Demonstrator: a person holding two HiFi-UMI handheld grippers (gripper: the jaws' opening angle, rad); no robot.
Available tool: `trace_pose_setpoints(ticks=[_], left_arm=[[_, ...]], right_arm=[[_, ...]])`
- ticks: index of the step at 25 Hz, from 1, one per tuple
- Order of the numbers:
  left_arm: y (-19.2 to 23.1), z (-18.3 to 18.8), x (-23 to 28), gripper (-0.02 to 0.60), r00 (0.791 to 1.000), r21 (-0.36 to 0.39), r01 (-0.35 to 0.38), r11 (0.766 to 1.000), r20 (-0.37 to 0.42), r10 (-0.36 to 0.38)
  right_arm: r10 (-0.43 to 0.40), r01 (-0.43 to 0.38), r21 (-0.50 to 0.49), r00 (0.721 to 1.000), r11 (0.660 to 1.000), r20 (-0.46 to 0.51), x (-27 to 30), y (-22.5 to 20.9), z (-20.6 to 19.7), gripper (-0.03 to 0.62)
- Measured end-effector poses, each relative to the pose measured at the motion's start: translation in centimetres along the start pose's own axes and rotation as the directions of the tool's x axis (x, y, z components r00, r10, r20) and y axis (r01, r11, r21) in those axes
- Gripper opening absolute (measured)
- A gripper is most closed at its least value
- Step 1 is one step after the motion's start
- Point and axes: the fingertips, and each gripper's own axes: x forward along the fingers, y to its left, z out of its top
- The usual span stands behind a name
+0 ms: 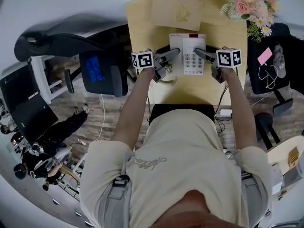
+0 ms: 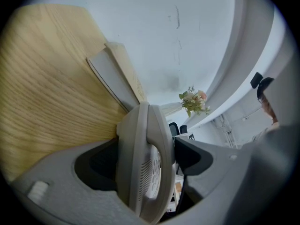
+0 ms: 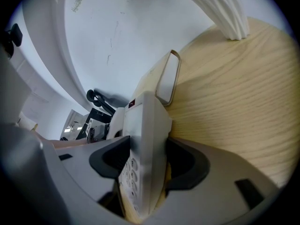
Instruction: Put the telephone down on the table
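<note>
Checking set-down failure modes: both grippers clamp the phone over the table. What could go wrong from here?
1. The left gripper clamps the telephone at its handset side; releasing or tilting there first might tip the handset loose.
2. The right gripper holds the keypad side; uneven lowering could twist the telephone in the jaws.
3. The booklet lies just beyond it on the table; drifting forward could land the telephone on its edge.

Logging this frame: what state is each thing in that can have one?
telephone: clamped at both sides above the table; contact with it unclear.
handset: seated on its cradle.
left gripper: fingers shut on the telephone.
right gripper: fingers shut on the telephone.
beige box: closed, lying flat.
</note>
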Motion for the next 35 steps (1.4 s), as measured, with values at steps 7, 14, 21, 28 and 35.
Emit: trace_pose_setpoints(ticks=[7,14,21,28,35], left_arm=[[-0.3,0.4,-0.1,0.373,0.999,0.028,-0.016,0.999,0.050,0.014],[-0.4,0.4,-0.4,0.373,0.996,0.041,-0.045,0.998,0.073,0.042],[-0.6,0.5,-0.4,0.373,0.995,0.055,-0.082,0.995,0.067,0.078],[-1.1,0.2,-0.5,0.348,0.994,0.039,-0.098,0.994,0.049,0.096],[-0.9,0.4,-1.9,0.301,0.992,-0.129,-0.059,0.990,0.106,0.073]], right_arm=[[-0.022,0.022,-0.004,1.000,1.000,0.005,0.0,-0.2,0.1,0.238],[-0.065,0.066,-0.020,0.998,0.998,0.021,-0.5,-0.2,0.2,0.238],[-0.139,0.140,-0.046,0.990,0.989,0.021,-0.7,-0.3,0.3,0.238],[-0.204,0.203,-0.105,0.979,0.973,0.003,-0.9,-0.1,0.2,0.233],[-0.204,0.202,-0.089,0.979,0.975,-0.011,-0.9,-0.1,0.3,0.235]])
